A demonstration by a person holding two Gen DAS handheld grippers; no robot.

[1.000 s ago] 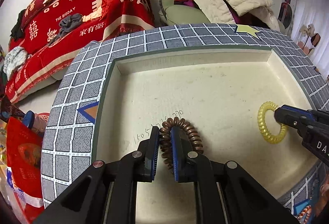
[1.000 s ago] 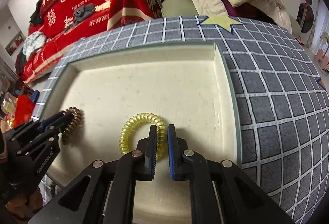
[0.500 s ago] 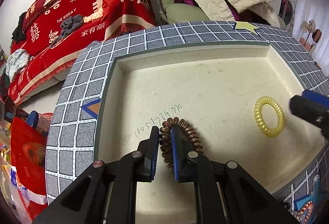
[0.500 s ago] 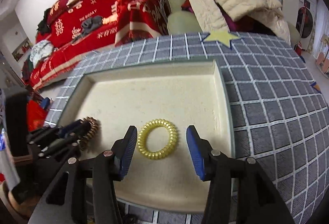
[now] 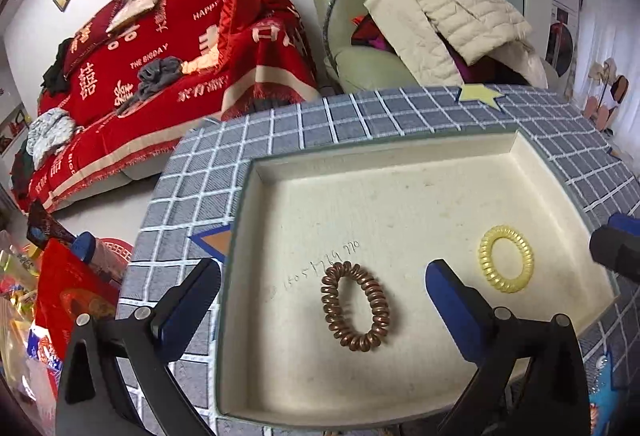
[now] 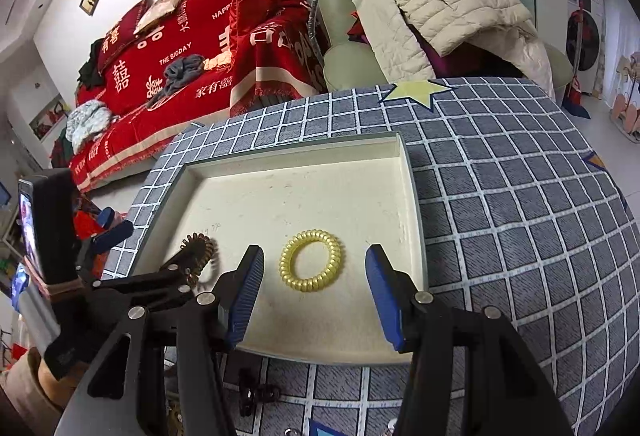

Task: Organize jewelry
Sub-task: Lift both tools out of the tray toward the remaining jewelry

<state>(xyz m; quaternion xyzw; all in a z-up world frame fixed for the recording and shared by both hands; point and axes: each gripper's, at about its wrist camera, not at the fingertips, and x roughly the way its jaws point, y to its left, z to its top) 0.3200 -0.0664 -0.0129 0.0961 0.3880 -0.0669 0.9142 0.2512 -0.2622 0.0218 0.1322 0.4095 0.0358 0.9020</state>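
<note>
Glossy plastic coils point(image 5: 355, 306), point(image 5: 506, 258); matt cream tray point(image 5: 400, 196); woven checked cloth point(image 6: 520, 196).

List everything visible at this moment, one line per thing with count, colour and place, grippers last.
brown coil ring: 1, coppery brown, lying flat on the tray floor, left part
yellow coil ring: 1, translucent yellow, flat on the tray floor, right part
tray: 1, cream inside with a green rim, on the tablecloth
tablecloth: 1, grey with white grid, covering the table
star patch: 1, pale yellow, far side of the tablecloth
sofa throw: 1, red, behind the table
padded jacket: 1, cream, on the green armchair
left gripper: 1, black with blue pads, jaws opening, off the brown ring
right gripper: 1, same colours, open, off the yellow ring
</note>
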